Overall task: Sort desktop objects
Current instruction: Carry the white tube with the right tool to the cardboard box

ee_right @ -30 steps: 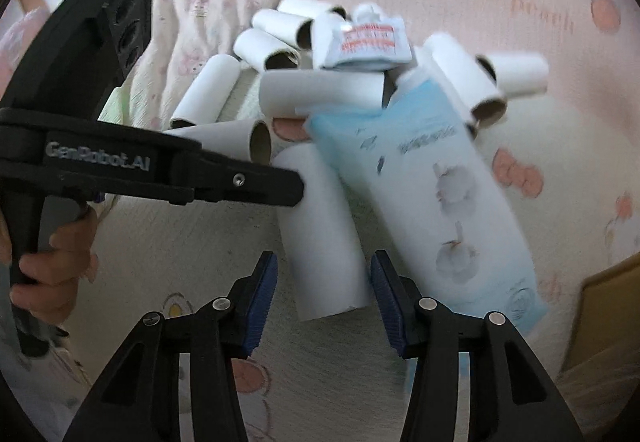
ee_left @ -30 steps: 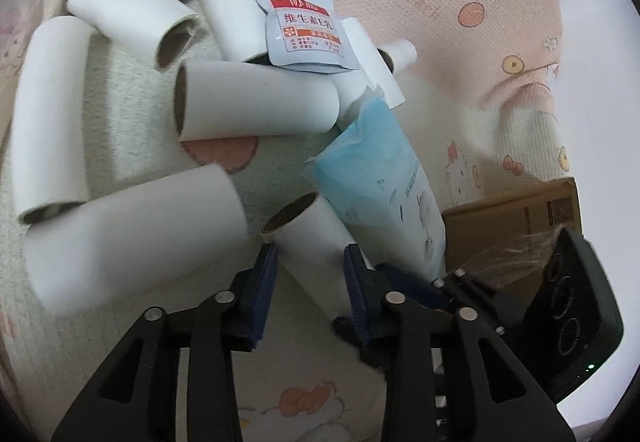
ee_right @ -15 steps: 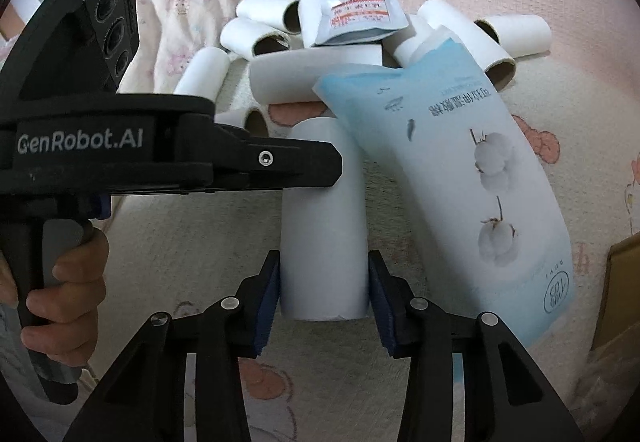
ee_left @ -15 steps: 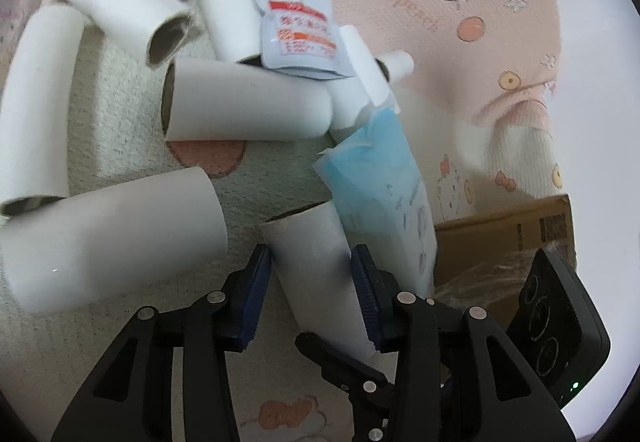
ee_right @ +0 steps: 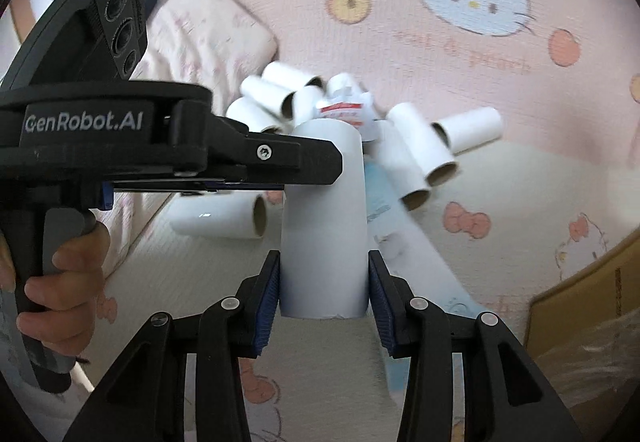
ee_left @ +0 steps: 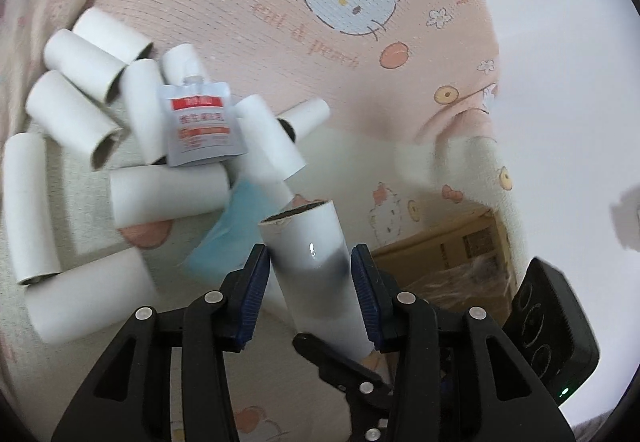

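Note:
A white cardboard tube (ee_left: 308, 234) hangs lifted above the blanket, gripped at both ends. My left gripper (ee_left: 310, 262) is shut on its upper part. In the right wrist view my right gripper (ee_right: 324, 270) is shut on the near end of the same tube (ee_right: 324, 201). There the left gripper (ee_right: 320, 165) reaches across the tube from the left. A loose pile of several white tubes (ee_left: 80, 113) lies behind, with a small white and red spout pouch (ee_left: 200, 129) on top. A light blue wipes packet (ee_left: 232, 230) lies under the lifted tube.
A pink cartoon-cat blanket (ee_left: 344, 1) covers the surface. A brown cardboard box (ee_left: 452, 246) stands at the right, also seen as the box (ee_right: 580, 306) in the right wrist view. A folded pink cloth (ee_right: 200, 33) lies at the back left. A person's hand (ee_right: 60, 282) grips the left handle.
Both grippers closed on the white tube and raised it off the blanket. The pile and the blue packet now sit lower and farther away in both views.

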The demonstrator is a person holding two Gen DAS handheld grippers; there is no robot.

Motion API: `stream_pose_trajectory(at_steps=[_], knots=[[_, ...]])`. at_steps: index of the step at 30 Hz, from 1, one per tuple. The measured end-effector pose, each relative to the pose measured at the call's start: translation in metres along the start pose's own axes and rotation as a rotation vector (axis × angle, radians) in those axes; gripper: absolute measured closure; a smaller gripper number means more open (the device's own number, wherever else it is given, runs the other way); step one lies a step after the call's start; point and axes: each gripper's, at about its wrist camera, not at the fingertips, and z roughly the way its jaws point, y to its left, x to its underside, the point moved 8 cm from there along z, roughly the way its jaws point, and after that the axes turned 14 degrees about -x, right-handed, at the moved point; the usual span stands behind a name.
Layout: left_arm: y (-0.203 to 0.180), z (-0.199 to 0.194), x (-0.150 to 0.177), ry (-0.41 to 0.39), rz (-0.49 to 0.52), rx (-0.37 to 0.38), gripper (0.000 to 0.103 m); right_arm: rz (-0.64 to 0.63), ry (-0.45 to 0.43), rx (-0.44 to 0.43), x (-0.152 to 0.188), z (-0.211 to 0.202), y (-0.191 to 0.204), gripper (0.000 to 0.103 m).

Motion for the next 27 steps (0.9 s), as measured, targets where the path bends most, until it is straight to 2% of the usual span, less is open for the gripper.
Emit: stream_pose_trajectory(at_steps=[5, 11, 16, 21, 27], knots=[[-0.027, 0.009, -0.005, 0.012, 0.051, 0.046, 0.058, 0.101, -0.051, 0.004, 0.004, -0.015, -0.023, 0.064], [-0.043, 0.022, -0.005, 0.052, 0.059, 0.043, 0.058, 0.172, -0.107, 0.019, -0.001, -0.021, -0.036, 0.063], [-0.057, 0.025, -0.004, 0.064, 0.128, 0.012, 0.057, 0.18, -0.15, 0.03, -0.006, -0.03, -0.038, 0.064], [-0.066, 0.023, -0.009, 0.087, 0.102, 0.026, 0.057, 0.163, -0.171, 0.059, -0.009, -0.038, -0.038, 0.063], [-0.098, -0.003, -0.016, 0.015, 0.162, 0.061, 0.058, 0.149, -0.239, 0.073, -0.018, -0.072, -0.037, 0.063]])
